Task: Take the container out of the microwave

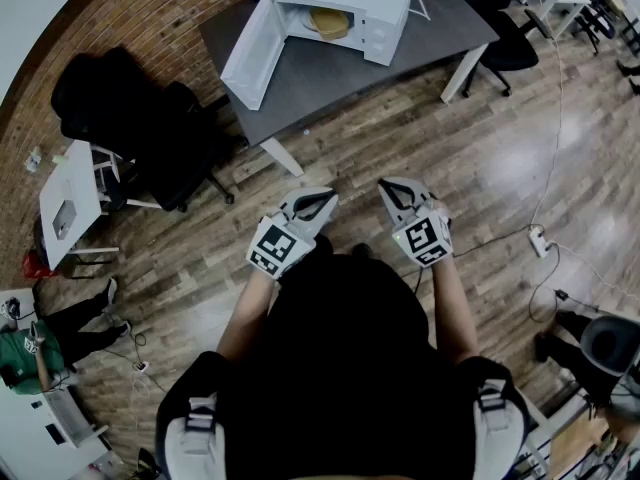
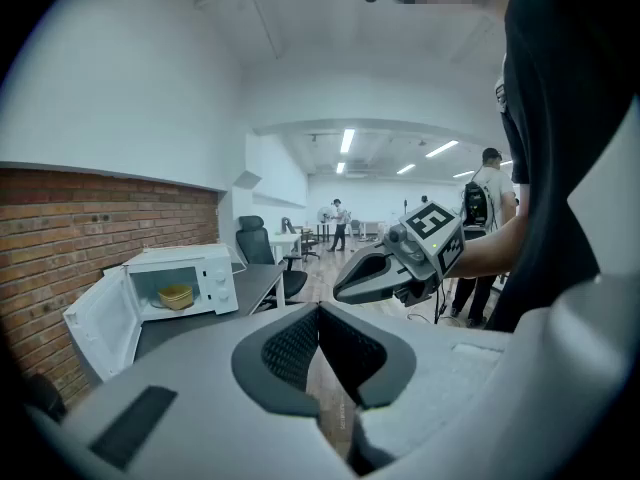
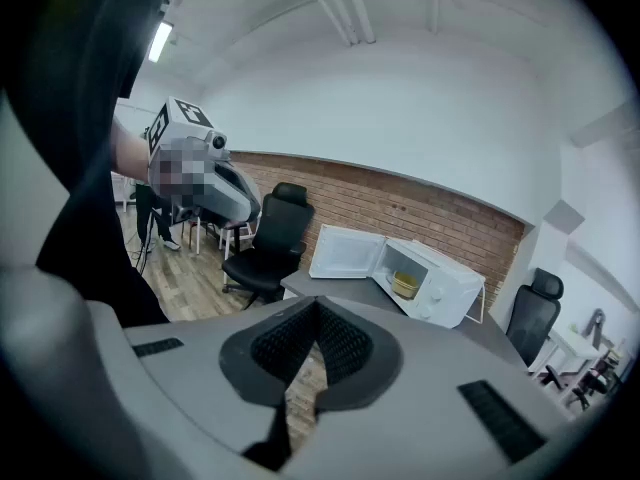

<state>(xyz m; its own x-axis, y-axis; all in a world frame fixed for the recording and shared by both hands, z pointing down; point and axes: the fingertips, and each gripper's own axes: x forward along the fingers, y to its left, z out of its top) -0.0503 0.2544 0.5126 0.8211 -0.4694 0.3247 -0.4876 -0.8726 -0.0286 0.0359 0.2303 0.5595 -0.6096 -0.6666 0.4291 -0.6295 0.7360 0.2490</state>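
Note:
A white microwave (image 1: 375, 3) stands on a dark grey table (image 1: 330, 83) far ahead of me, its door (image 1: 250, 58) swung wide open to the left. Inside sits a yellow container (image 1: 328, 22). The same microwave (image 2: 190, 278) and container (image 2: 176, 296) show small in the left gripper view, and the microwave (image 3: 445, 286) and container (image 3: 404, 285) in the right gripper view. My left gripper (image 1: 322, 202) and right gripper (image 1: 392, 188) are held in front of my body over the wooden floor, well short of the table. Both are shut with nothing between their jaws.
Black office chairs (image 1: 150, 133) stand left of the table and another (image 1: 505, 33) at its right end. A small white desk (image 1: 68, 203) is at the left. A cable and power strip (image 1: 540, 240) lie on the floor at right. People stand far off (image 2: 338, 223).

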